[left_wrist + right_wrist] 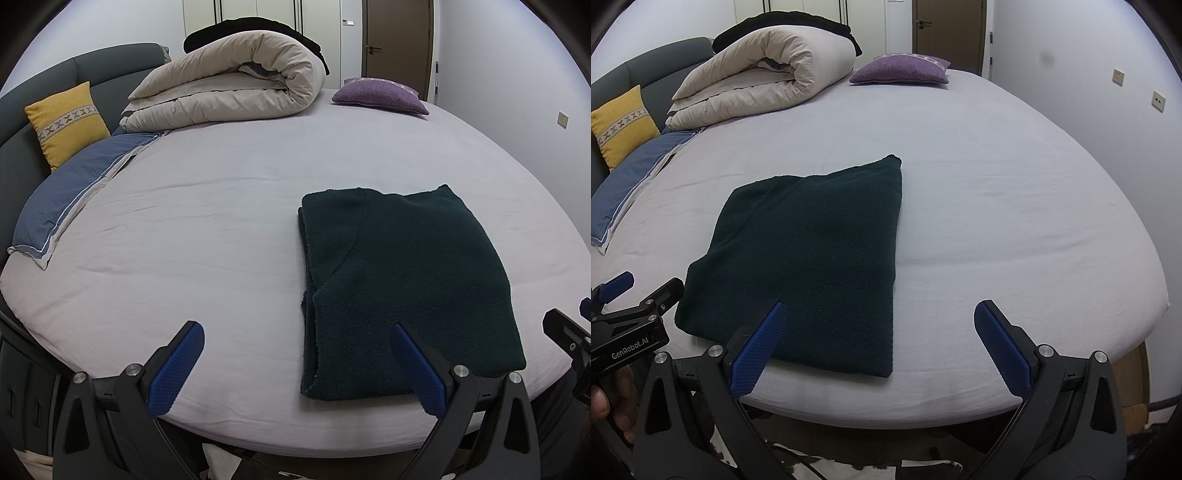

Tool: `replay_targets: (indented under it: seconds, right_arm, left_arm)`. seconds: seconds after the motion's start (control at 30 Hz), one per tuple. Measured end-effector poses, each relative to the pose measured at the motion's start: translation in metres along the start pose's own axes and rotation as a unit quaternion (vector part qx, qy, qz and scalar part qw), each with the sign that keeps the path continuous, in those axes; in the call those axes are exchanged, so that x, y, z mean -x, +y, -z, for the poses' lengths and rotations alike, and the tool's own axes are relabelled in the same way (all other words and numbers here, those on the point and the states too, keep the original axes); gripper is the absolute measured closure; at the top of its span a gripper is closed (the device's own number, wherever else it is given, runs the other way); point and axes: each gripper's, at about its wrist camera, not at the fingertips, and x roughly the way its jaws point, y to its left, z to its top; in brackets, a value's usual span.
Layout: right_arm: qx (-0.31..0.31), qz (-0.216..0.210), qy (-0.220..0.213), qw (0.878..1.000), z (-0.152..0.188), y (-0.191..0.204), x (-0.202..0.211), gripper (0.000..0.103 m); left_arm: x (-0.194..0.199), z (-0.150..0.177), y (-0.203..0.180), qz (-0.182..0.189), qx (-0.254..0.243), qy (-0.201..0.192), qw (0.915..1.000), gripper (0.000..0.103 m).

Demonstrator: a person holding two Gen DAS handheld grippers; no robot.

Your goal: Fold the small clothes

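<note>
A dark green knit garment (402,280) lies folded into a flat rectangle near the front edge of the bed; it also shows in the right wrist view (812,251). My left gripper (295,332) is open and empty, held over the bed's front edge, its right finger above the garment's near left part. My right gripper (879,314) is open and empty, its left finger above the garment's near edge. The left gripper also shows at the left edge of the right wrist view (639,291).
The garment lies on a bed with a pale lilac sheet (207,236). A rolled beige duvet (229,81), a yellow cushion (68,123), a blue pillow (70,192) and a purple cushion (380,96) lie at the far side. A wall (1108,118) stands to the right.
</note>
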Motion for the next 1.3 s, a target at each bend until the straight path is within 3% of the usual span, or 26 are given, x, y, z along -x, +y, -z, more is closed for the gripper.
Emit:
replay_targets:
  seconds: [1.3]
  right_arm:
    - [0.002,-0.004,0.001,1.0,0.0028,0.0001,0.0023,0.0]
  left_arm:
    - [0.0018,0.0003,-0.0029,-0.001,0.004,0.0,1.0,0.0]
